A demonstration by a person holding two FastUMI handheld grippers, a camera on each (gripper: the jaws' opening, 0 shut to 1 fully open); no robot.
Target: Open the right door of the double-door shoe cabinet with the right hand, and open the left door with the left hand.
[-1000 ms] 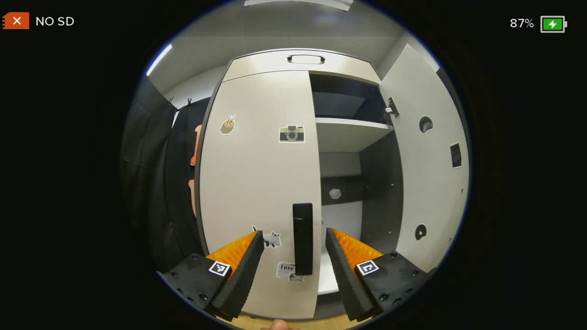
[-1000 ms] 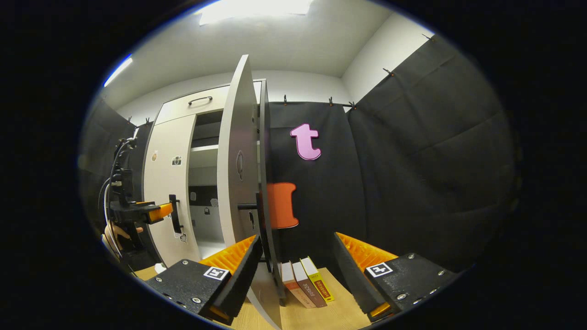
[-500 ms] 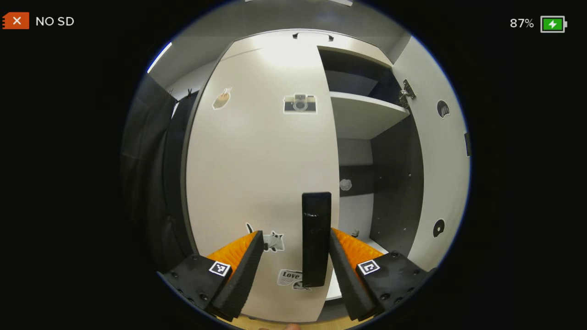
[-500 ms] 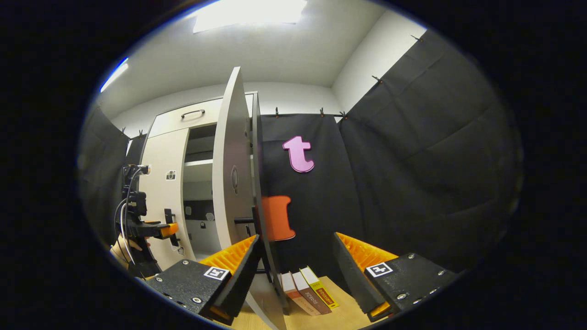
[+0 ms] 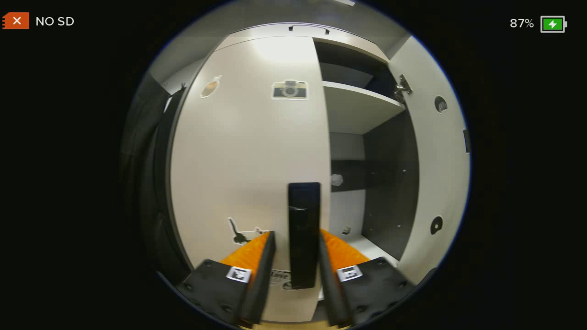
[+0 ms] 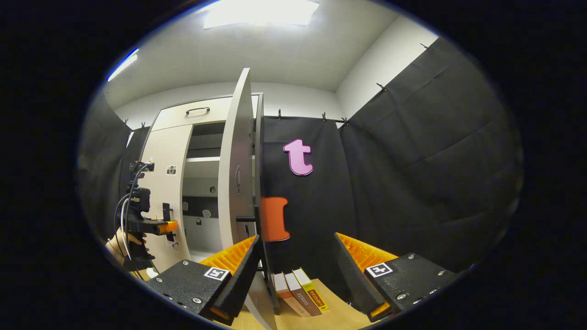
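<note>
**Hidden and blurred around the shoe cabinet**

In the left gripper view, the left gripper's [image 5: 296, 270] fingers [image 5: 263, 270] are smearing with blur, so contact with the left door's handle [image 5: 303, 233] is staying unclear. They are covering part of the cat sticker [image 5: 243, 231] and the lettered sticker [image 5: 280, 277]. In the right gripper view, the open right door [image 6: 236, 183] is hiding the cabinet's right side.

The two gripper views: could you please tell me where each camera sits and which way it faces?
Left gripper view: rides the left gripper, facing the closed left door; its fingers flank the black handle.
Right gripper view: rides the right gripper, facing the open right door edge-on, books below; the left gripper and a hand show far left.
Shared: both doors, cabinet shelf.
</note>
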